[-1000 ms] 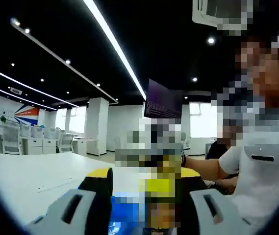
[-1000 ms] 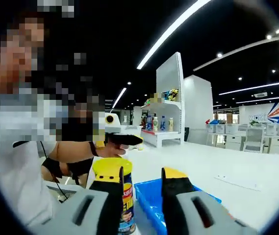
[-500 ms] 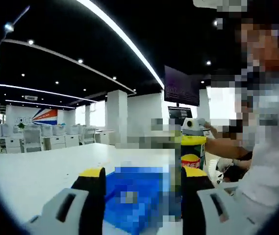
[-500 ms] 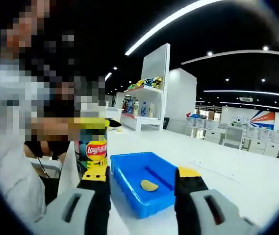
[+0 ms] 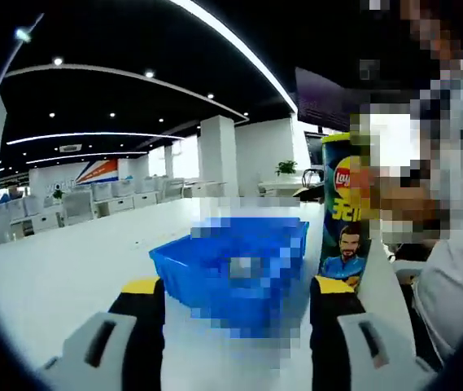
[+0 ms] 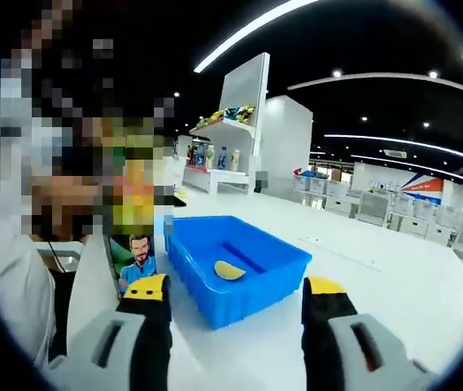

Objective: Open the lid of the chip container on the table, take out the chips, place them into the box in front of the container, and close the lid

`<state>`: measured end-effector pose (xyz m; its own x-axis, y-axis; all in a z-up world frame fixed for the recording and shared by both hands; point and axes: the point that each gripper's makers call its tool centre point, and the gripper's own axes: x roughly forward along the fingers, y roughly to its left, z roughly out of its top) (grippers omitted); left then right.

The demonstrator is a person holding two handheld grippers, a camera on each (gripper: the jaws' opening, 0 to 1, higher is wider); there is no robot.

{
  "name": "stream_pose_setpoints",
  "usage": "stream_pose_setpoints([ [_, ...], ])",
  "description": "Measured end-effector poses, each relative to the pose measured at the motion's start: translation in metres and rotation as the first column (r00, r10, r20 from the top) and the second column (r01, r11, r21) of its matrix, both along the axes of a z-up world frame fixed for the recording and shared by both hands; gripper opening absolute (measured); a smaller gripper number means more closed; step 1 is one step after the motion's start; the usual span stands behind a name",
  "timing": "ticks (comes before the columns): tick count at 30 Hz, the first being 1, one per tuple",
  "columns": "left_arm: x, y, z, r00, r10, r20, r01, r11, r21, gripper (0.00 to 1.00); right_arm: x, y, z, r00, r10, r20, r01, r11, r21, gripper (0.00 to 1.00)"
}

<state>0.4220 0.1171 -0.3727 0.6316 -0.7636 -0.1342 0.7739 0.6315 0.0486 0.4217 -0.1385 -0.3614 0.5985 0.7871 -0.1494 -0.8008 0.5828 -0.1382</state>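
Left gripper view. Left tongs apart, nothing between the jaws; yellow-tipped black jaws rise from the lower edge. Chip container stands upright on the white bench, near its edge, just beside the blue box on this view's right. Tall tube, green-and-yellow print, red brand logo high up, a figure printed low down. Its top is cut into by mosaic, so lid state cannot be told. Much of the box is also mosaic-patched here.

Right gripper view. Right tongs apart, empty, facing the box. Box is a shallow open blue plastic tray; one pale yellow curved chip lies on its floor. Container sits just beside the box on this view's left, only the lower printed part legible.

Handling, judged: the tube is probably light and thin-walled, smooth, top-heavy; grip at mid-height, gently, to steady it while the lid is worked. Chips are thin and brittle: pinch lightly at an edge.
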Motion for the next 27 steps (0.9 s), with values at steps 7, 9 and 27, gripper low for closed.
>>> stream_pose_setpoints([
  [7, 0.006, -0.009, -0.015, 0.999, 0.017, -0.047, -0.016, 1.000, 0.004, 0.75, 0.003, 0.000, -0.012, 1.000, -0.007, -0.027, 0.007, 1.000, -0.004, 0.68],
  [9, 0.006, -0.012, -0.019, 0.999, 0.017, -0.049, -0.016, 1.000, 0.014, 0.75, 0.004, 0.001, -0.016, 1.000, -0.006, -0.029, 0.006, 1.000, -0.012, 0.69],
  [27, 0.008, -0.031, -0.031, 0.998, 0.005, -0.067, -0.004, 1.000, 0.017, 0.74, 0.011, 0.013, -0.033, 0.998, 0.014, -0.053, -0.015, 1.000, -0.025, 0.71],
])
